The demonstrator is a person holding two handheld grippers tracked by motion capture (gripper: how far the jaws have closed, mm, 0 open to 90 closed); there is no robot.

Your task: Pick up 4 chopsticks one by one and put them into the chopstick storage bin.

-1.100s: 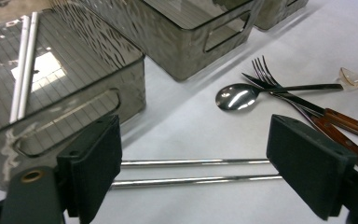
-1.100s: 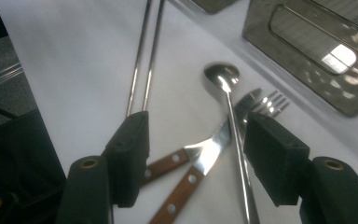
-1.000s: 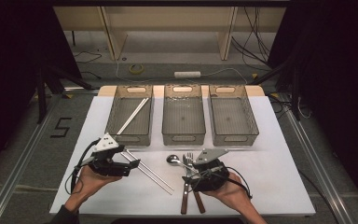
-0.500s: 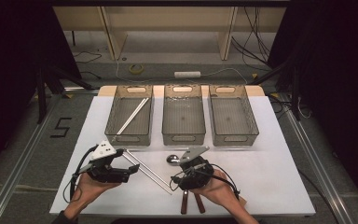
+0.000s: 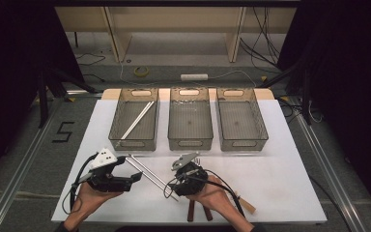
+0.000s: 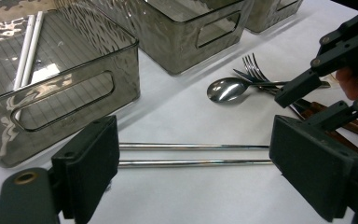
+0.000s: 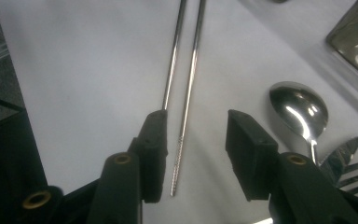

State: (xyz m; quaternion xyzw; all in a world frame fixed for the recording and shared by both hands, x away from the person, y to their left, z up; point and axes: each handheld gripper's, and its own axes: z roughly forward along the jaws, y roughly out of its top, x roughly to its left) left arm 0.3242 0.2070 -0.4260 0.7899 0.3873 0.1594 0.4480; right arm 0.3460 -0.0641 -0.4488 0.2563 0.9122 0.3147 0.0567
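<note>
Two metal chopsticks (image 5: 150,175) lie side by side on the white table (image 5: 280,159), running diagonally between my hands. In the right gripper view my right gripper (image 7: 196,126) stands over their near ends. One chopstick (image 7: 186,116) lies between the jaws, and the other (image 7: 172,56) ends at the left finger (image 7: 153,140). The jaws have just been closing, but the pads are still apart from the metal. My left gripper (image 5: 136,176) rests wide open beside the chopsticks' middle (image 6: 191,154), holding nothing. The right gripper (image 5: 178,186) is low over the table.
Three clear grey bins (image 5: 189,140) stand in a row at the back; the left bin (image 5: 121,140) holds a pair of white chopsticks (image 5: 136,121). A spoon (image 6: 226,88) and a fork (image 6: 251,70) lie by my right hand, with brown wooden handles (image 5: 191,212) beneath it.
My right hand has moved left and down to the chopsticks' near end, now covering the spoon and fork in the high view. Its jaws stand narrower. The left hand has stayed put.
</note>
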